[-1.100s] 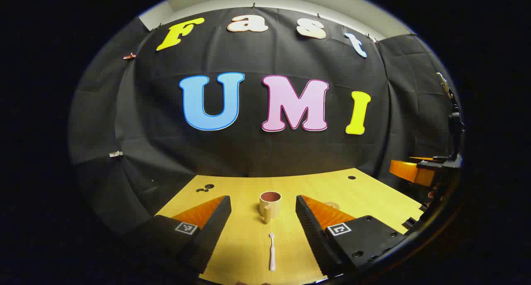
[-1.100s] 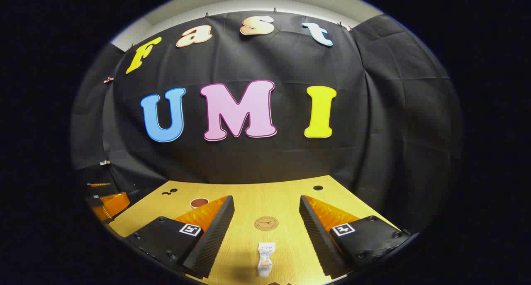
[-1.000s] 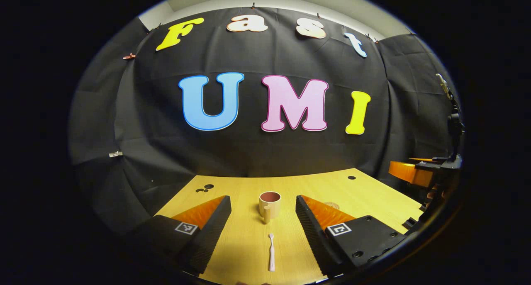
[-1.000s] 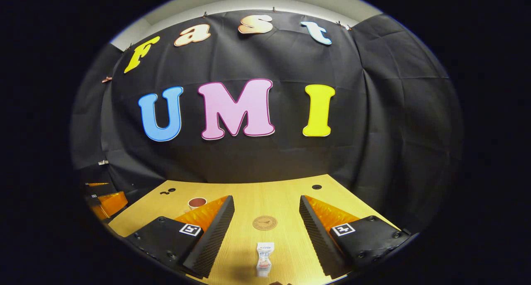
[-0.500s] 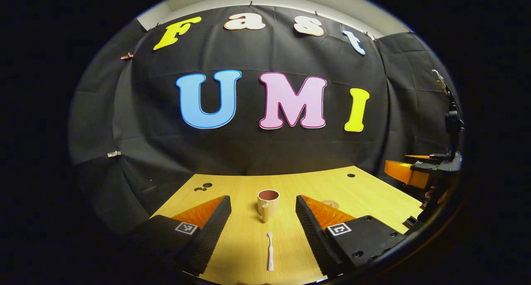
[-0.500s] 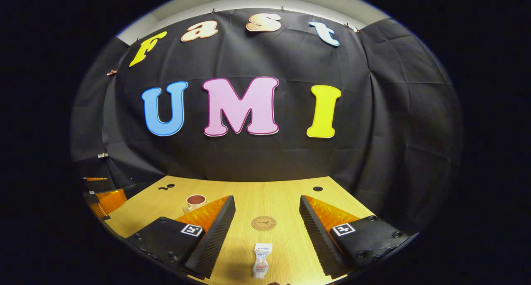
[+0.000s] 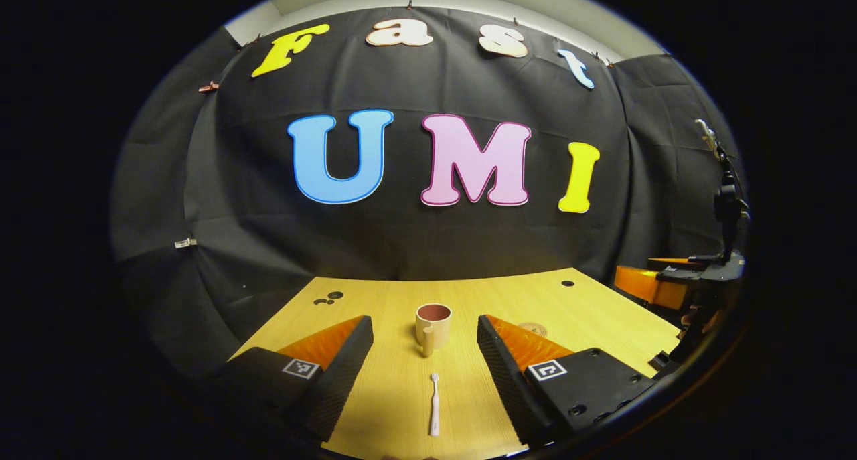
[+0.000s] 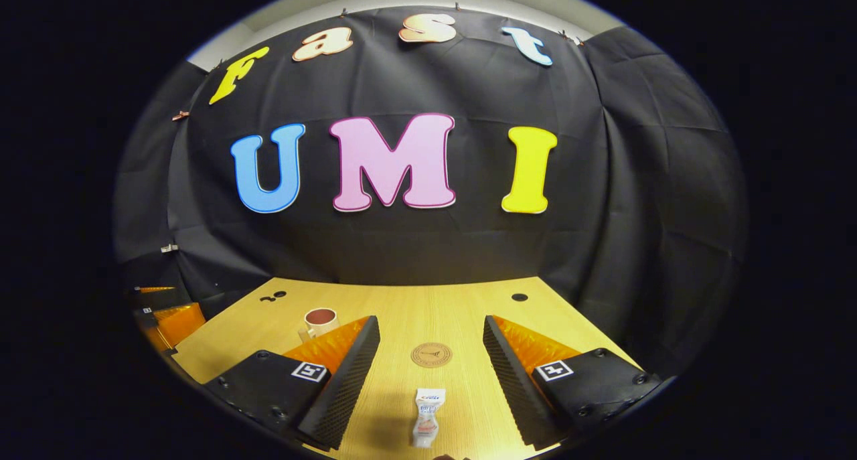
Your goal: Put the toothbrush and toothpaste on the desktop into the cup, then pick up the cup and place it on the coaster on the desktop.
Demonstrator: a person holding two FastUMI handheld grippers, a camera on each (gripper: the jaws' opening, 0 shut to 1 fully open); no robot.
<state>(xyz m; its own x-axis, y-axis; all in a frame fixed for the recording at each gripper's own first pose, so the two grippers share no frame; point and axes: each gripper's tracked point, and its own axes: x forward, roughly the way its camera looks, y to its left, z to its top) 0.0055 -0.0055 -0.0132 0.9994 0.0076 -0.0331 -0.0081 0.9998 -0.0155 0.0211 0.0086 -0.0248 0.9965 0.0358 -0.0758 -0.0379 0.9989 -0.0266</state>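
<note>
In the left gripper view, the left gripper (image 7: 425, 353) hangs above the near edge of the desktop (image 7: 375, 306) with its two fingers spread wide and nothing between them. The toothbrush (image 7: 434, 413) lies flat on the wood in the gap between those fingers, head pointing far, and the cup (image 7: 432, 325) stands upright just beyond it, handle turned toward the near side. As far as its reddish inside can be seen, the cup holds nothing. The coaster (image 7: 533, 328) peeks out past the right finger, bare, to the right of the cup and apart from it. At the far right edge part of the right gripper (image 7: 653, 287) shows. In the right gripper view, the right gripper (image 8: 430, 359) also stands open and empty over the near edge, with the toothpaste (image 8: 426, 417) lying flat between its fingers, and the coaster (image 8: 431, 354) a little farther along the same line, nothing on it. The cup (image 8: 320, 321) sits to the far left, partly behind the left finger. By these pictures nothing of the task is done: both items must go into the cup, then the cup onto the coaster.
</note>
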